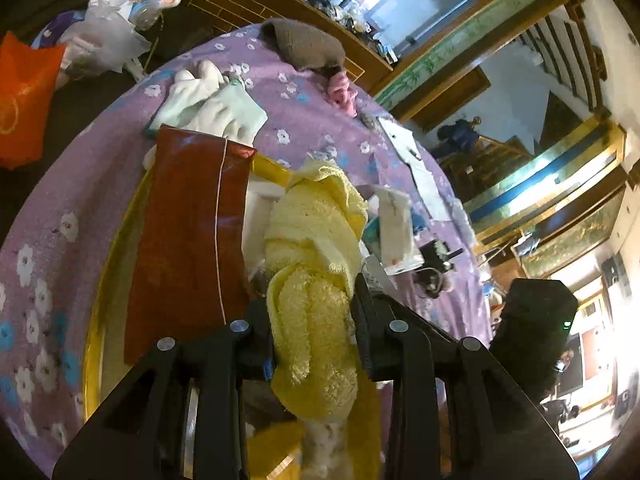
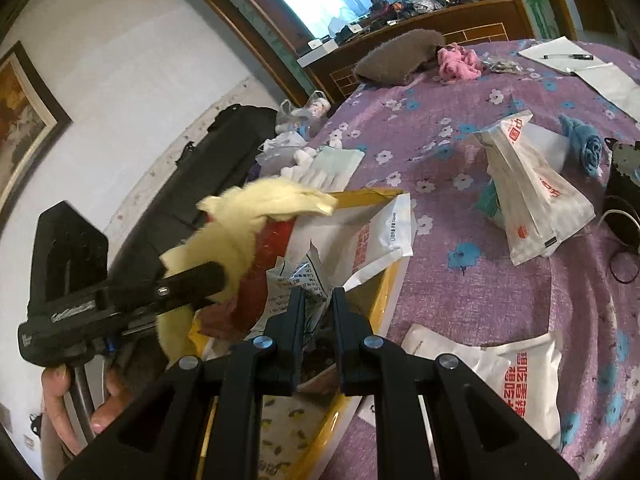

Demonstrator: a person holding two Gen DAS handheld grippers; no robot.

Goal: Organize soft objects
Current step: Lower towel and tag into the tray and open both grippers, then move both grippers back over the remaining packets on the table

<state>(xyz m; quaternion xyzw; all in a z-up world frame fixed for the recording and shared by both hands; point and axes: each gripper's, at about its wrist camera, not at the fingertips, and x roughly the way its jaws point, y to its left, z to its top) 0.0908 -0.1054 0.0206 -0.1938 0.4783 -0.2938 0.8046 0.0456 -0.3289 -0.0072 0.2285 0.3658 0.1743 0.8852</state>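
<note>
L gripper (image 1: pixel 312 320) is clamped on a fluffy yellow towel (image 1: pixel 316 240), bunched into a thick roll, held over the open yellow box (image 1: pixel 94 336) w/ its glossy red flap (image 1: pixel 188 232). R gripper (image 2: pixel 316 300) has fingers nearly together, nothing between them, pointing at crinkled white bags (image 2: pixel 360 240) inside the box. Only the R view shows a hand (image 2: pixel 80 396) on the L tool's handle, plus a flat white pouch (image 2: pixel 532 208) on the purple flowered cloth (image 2: pixel 460 304). Further back: white gloves (image 1: pixel 204 96), a fuzzy brown lump (image 1: pixel 304 42), a pink rag (image 1: pixel 342 90). Only the L view shows an orange bag (image 1: pixel 24 96).
</note>
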